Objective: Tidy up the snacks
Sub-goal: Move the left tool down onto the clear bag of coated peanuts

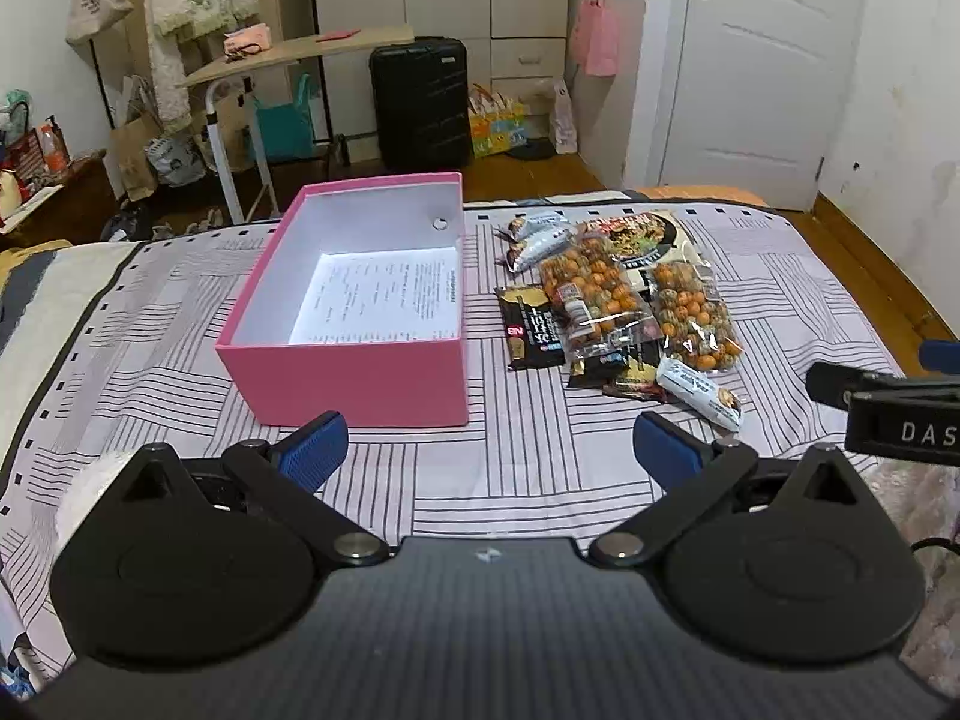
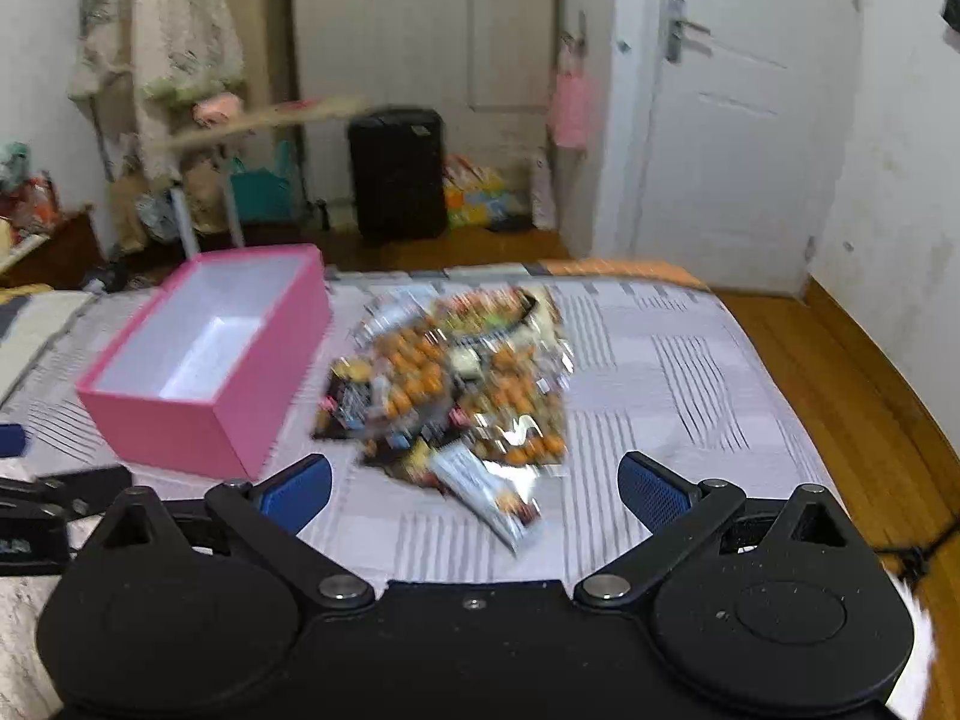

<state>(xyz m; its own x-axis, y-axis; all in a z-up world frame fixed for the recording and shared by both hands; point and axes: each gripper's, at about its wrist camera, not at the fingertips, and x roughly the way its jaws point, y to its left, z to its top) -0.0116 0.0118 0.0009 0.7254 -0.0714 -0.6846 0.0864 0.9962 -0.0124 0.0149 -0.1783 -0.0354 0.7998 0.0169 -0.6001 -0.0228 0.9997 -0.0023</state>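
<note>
Both the left hand-held gripper (image 1: pixel 491 447) and right hand-held gripper (image 2: pixel 475 489) hung wide apart, holding nothing, above the bed (image 1: pixel 516 480); the snack pile (image 1: pixel 624 312) lay beside the pink box (image 1: pixel 360 384) (paper inside).

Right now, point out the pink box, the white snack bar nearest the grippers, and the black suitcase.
pink box (image 1: pixel 360 381): left wrist view, near outer wall.
white snack bar (image 1: pixel 699 391): left wrist view, middle of the wrapper.
black suitcase (image 1: pixel 420 102): left wrist view, front shell.
</note>
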